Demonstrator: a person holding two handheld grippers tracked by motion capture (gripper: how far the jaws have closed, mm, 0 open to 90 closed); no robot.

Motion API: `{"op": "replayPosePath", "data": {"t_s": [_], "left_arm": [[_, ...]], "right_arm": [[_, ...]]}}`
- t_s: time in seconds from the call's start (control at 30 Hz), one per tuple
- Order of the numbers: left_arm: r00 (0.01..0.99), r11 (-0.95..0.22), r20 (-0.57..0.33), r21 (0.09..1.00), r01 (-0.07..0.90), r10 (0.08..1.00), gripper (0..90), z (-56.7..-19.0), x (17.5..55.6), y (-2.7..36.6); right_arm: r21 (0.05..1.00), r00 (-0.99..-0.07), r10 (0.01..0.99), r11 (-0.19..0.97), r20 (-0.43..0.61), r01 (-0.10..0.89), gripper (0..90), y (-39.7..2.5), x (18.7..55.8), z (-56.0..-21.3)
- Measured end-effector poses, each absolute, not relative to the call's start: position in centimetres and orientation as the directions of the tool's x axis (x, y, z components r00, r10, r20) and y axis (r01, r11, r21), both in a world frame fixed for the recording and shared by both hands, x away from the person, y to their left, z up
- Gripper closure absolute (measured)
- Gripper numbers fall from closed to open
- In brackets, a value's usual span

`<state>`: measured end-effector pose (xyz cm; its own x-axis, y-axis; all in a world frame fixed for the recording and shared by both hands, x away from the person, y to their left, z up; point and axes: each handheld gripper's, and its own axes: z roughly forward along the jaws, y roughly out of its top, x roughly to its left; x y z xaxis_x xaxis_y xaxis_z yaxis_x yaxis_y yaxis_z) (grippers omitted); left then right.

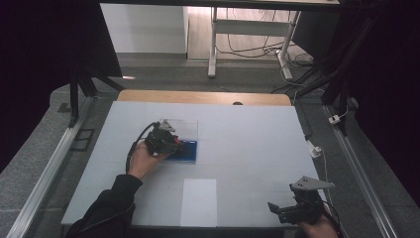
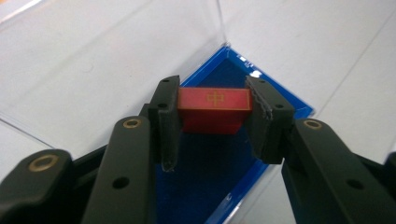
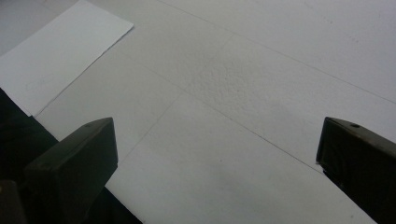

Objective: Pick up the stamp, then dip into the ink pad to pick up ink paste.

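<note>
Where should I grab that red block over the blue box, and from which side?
Grip the red block by its two short end faces, coming from above, as the left gripper does now: those ends are flat and parallel, and the blue box stands open upward.

Tongs [image 3: 215, 158] spread wide above table [image 3: 261, 84], paper [image 3: 60, 56]

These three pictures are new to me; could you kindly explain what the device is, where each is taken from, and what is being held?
A person sits at a white table with a hand-held two-jaw gripper in each hand. The high view looks down from above; the other two come from cameras riding on the grippers. The left gripper is shut on a red block bearing a gold character, over a clear case with a blue lining. The right gripper is open, holding nothing, near the table's front edge. A white sheet of paper lies between the arms.
</note>
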<state>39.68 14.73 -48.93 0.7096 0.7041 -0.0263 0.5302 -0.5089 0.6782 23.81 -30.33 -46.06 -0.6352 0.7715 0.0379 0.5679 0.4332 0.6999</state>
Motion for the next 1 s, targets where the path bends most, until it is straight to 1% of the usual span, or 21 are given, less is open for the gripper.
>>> {"op": "replayPosePath", "data": {"t_s": [0.13, 0.4, 0.77, 1.0], "left_arm": [[0.710, -0.493, -0.049, 0.686, 0.535, 0.702, 58.2, -48.4, 39.5, 14.9], [0.716, -0.475, -0.062, 0.708, 0.522, 0.695, 58.2, -47.4, 39.3, 14.7], [0.706, -0.463, -0.049, 0.723, 0.513, 0.706, 58.2, -47.5, 39.6, 13.3], [0.704, -0.490, -0.029, 0.698, 0.523, 0.710, 58.2, -48.3, 40.1, 11.7]], "right_arm": [[0.700, -0.637, 0.770, 0.435, 0.037, 0.566, 0.0, -30.3, 23.8, -46.0], [0.700, -0.639, 0.768, 0.438, 0.035, 0.564, 0.0, -30.3, 23.7, -46.1], [0.694, -0.638, 0.769, 0.441, 0.035, 0.570, 0.0, -30.2, 23.8, -46.1], [0.692, -0.640, 0.767, 0.443, 0.035, 0.569, 0.0, -30.2, 23.8, -46.1]]}}
